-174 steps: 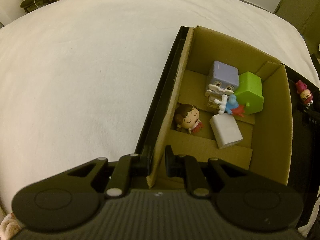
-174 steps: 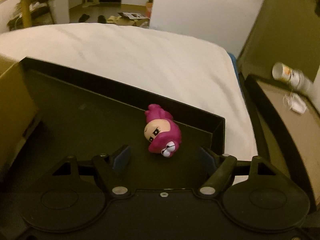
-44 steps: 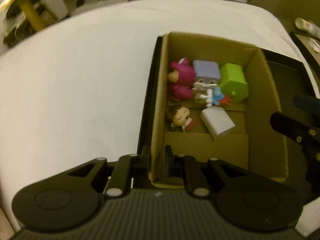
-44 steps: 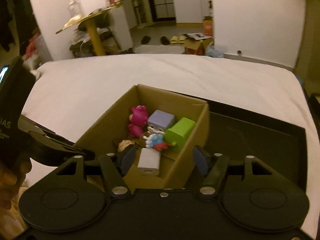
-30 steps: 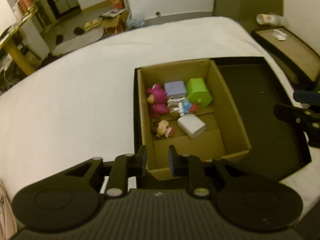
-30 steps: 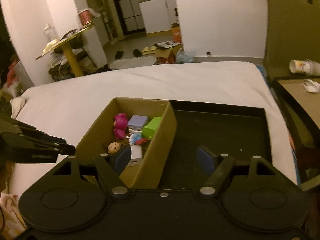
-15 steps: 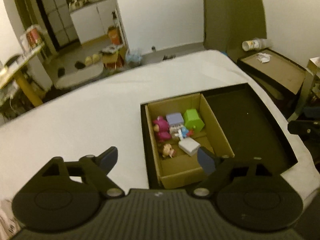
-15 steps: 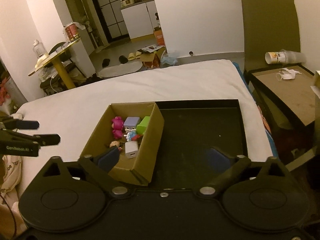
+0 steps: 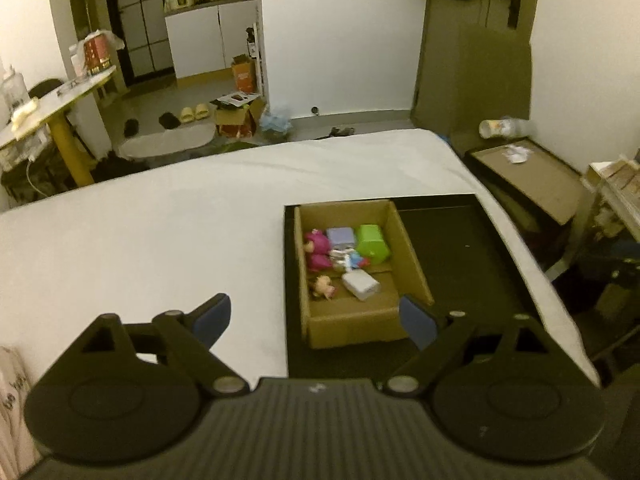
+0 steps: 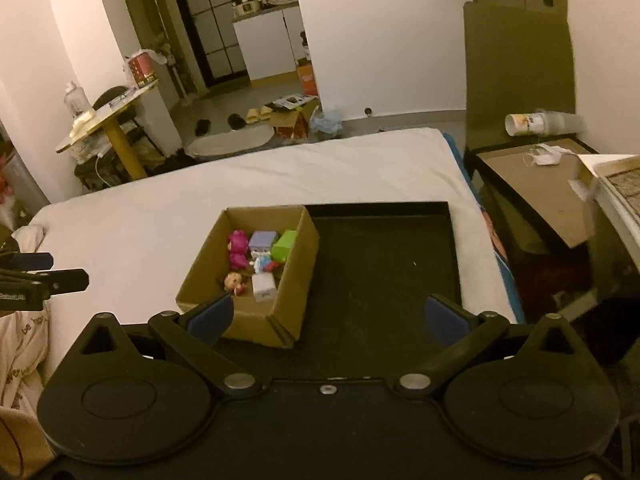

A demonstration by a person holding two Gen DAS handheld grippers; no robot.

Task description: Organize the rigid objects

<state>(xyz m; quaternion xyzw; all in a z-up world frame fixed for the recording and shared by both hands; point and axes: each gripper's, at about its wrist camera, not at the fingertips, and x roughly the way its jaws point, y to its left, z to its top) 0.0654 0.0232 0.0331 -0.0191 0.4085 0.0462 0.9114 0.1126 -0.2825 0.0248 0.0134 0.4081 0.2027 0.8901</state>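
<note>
- Both of our tools have pulled up and back from the cardboard box point(image 10: 248, 276) — a moment ago the left hand-held gripper point(image 9: 316, 320) was pinched on the box's near wall, and its jaws have just been opening, with nothing between them now.
- Our right hand-held gripper point(image 10: 326, 314) has just been opening too; it hangs wide and empty above the black tray point(image 10: 384, 264).
- All the toys sit inside the box: pink doll point(image 10: 238, 248), purple cube point(image 10: 263, 241), green block point(image 10: 285, 245), white block point(image 10: 264, 287) and a small brown-haired figure point(image 10: 235, 282).
- We see no toy loose on the tray or the bed point(image 9: 140, 232), so we judge the sorting finished.
- To close well we keep both tools clear of the box — a nudge could tip it.
</note>
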